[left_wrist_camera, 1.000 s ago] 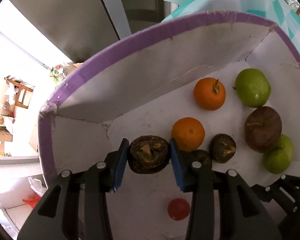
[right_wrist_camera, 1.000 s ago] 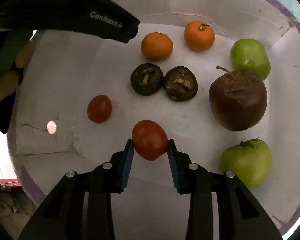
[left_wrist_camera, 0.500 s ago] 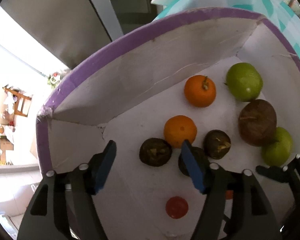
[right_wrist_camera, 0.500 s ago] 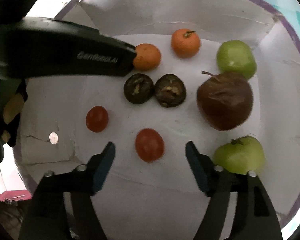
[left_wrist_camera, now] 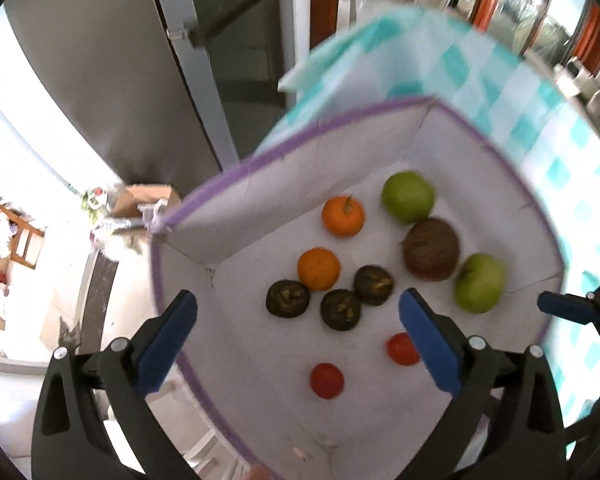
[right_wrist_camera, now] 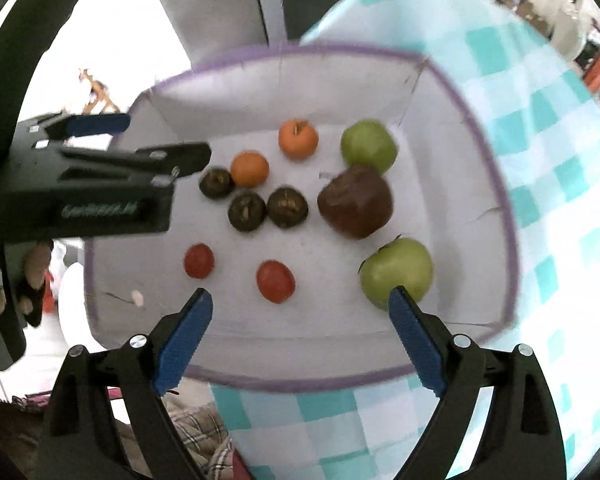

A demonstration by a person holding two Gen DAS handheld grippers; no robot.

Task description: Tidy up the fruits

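Pulled back from the tray (right_wrist_camera: 496,184), both hand-held grippers: left (left_wrist_camera: 297,338), right (right_wrist_camera: 300,334), jaws apart, empty. Released dark fruit (left_wrist_camera: 287,298) and tomato (right_wrist_camera: 275,281) lying grouped with their kind; sorting probably finished.

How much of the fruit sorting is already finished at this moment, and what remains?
Ten fruits lie grouped inside the white tray: three dark fruits, two oranges, two tomatoes, two green apples and a brown apple. The left gripper and right gripper are open and empty. Nothing visible remains outside.
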